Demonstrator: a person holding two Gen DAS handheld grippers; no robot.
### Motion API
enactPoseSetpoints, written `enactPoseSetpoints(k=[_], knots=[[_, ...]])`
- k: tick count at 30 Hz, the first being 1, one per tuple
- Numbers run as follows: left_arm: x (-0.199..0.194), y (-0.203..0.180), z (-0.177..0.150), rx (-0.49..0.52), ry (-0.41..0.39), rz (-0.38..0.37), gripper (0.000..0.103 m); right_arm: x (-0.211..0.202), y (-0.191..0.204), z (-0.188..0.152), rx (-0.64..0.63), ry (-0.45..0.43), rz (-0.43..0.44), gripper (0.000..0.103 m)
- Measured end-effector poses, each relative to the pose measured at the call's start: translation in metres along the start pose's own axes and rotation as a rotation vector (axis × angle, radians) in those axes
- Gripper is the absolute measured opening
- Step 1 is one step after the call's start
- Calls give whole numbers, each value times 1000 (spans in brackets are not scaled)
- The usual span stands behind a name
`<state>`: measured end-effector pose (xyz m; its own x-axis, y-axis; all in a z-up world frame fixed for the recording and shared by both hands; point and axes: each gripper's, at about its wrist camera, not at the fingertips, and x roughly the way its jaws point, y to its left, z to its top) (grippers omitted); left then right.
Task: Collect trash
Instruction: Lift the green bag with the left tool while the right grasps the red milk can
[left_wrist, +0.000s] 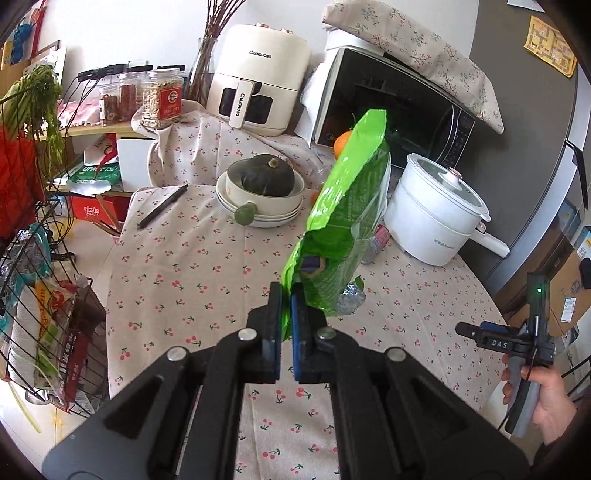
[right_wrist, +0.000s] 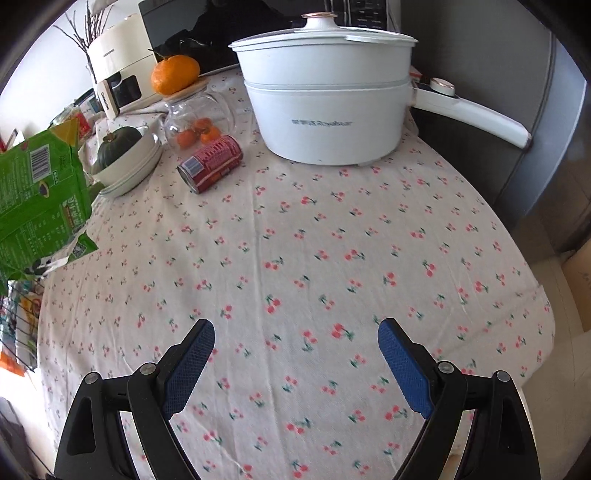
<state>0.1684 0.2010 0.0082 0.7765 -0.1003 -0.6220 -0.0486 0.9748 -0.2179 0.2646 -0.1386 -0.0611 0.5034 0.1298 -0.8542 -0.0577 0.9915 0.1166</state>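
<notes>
My left gripper (left_wrist: 287, 295) is shut on the lower corner of a green snack bag (left_wrist: 347, 221), which stands up in the air above the table. The same green bag (right_wrist: 37, 199) shows at the left edge of the right wrist view. A red drink can (right_wrist: 210, 162) lies on its side on the cherry-print tablecloth (right_wrist: 295, 258), near the white pot; its end (left_wrist: 380, 236) peeks out behind the bag. A crumpled clear plastic scrap (left_wrist: 351, 295) lies behind the bag's lower edge. My right gripper (right_wrist: 295, 332) is open over bare cloth, nothing between its fingers; it also appears at the table's right edge (left_wrist: 461, 328), held by a hand.
A white electric pot (right_wrist: 325, 110) with a long handle stands at the back right. Stacked bowls hold a dark squash (left_wrist: 264, 177). A glass jar (right_wrist: 195, 114) carries an orange on its lid. A pen (left_wrist: 162, 206), an air fryer (left_wrist: 258, 81) and a microwave (left_wrist: 399, 107) sit farther back. A wire rack (left_wrist: 40, 314) stands left.
</notes>
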Motion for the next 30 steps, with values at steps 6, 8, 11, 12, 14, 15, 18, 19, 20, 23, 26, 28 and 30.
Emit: enactPoseSetpoints(k=[6, 8, 11, 12, 14, 15, 18, 19, 20, 23, 26, 28, 30], knots=[[2, 17, 1, 29, -6, 48, 5, 59, 59, 58, 106, -28, 100, 92], [2, 25, 1, 30, -5, 65, 5, 76, 79, 77, 113, -48, 95, 92], [2, 38, 1, 19, 0, 86, 5, 99, 101, 102, 136, -87, 71, 92], [2, 42, 1, 15, 2, 91, 5, 107, 105, 110, 149, -97, 64, 92], [3, 50, 2, 0, 6, 100, 5, 123, 112, 121, 160, -107, 34, 92], [4, 53, 2, -7, 10, 104, 5, 131, 115, 126, 161, -108, 20, 92], [6, 59, 0, -16, 20, 115, 5, 152, 119, 137, 173, -104, -15, 89], [7, 60, 0, -17, 23, 119, 5, 157, 117, 139, 182, -99, -20, 87], [7, 61, 0, -18, 25, 121, 5, 162, 116, 141, 189, -91, -25, 83], [7, 60, 0, -17, 28, 121, 5, 174, 114, 143, 187, -57, -27, 65], [6, 55, -1, -9, 29, 113, 5, 173, 114, 138, 167, -50, -16, 59], [4, 50, -1, -3, 28, 106, 5, 168, 112, 131, 141, -41, -19, 58], [3, 46, -2, 3, 27, 102, 5, 159, 107, 122, 130, -34, -9, 58]])
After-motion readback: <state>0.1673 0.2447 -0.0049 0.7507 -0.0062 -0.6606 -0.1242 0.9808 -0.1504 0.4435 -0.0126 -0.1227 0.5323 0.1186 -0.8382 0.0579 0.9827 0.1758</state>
